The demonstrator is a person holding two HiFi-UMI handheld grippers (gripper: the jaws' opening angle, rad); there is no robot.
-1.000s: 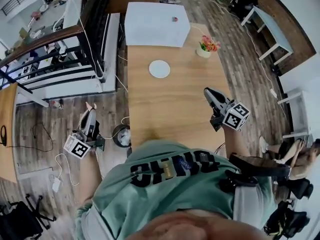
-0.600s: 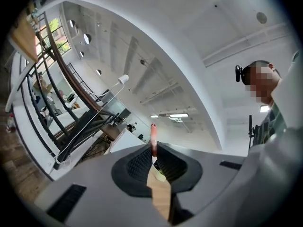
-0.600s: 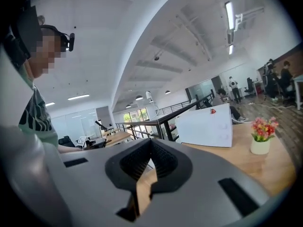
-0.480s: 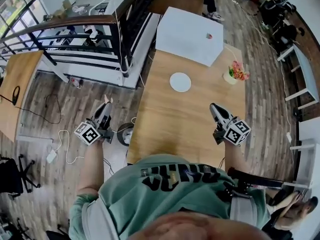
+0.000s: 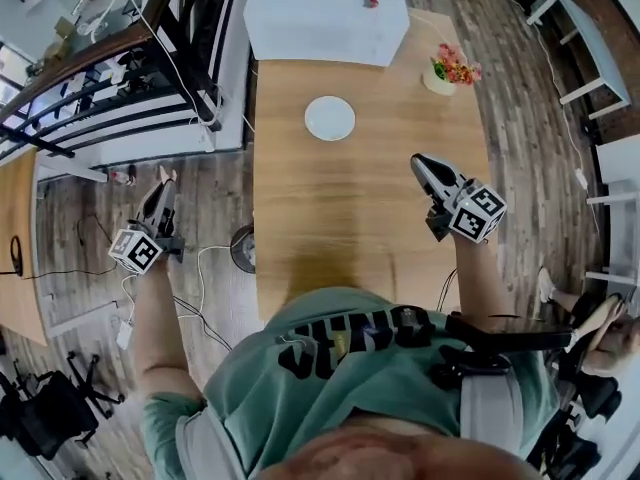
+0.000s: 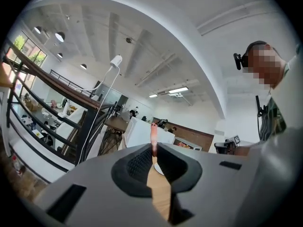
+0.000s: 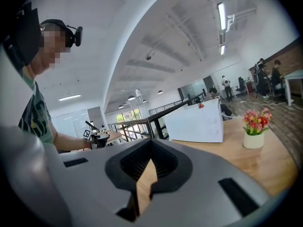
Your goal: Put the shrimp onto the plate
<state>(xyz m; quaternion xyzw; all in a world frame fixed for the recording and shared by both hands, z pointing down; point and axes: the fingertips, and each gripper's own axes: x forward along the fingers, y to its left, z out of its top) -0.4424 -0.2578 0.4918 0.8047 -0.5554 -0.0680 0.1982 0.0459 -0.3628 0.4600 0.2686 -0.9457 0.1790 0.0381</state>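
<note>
A white plate (image 5: 329,118) lies on the far half of the wooden table (image 5: 340,218). My left gripper (image 5: 161,181) hangs off the table's left side, over the floor. It is shut on a pink shrimp (image 6: 153,135), which sticks up past the tips of the left gripper (image 6: 154,148); a sliver of the plate (image 6: 159,169) shows between the jaws. My right gripper (image 5: 424,167) is over the table's right side, short of the plate. In its own view the right gripper (image 7: 150,143) is shut with nothing in it.
A white box (image 5: 325,13) stands at the table's far end with a small red thing (image 5: 371,1) on top. A flower pot (image 5: 450,71) sits at the far right corner. Black railings (image 5: 110,78) and cables (image 5: 190,278) lie to the left.
The head camera has swung about. My left gripper has drifted further left of the table edge, still holding the shrimp. The right gripper keeps its place over the table's right side.
</note>
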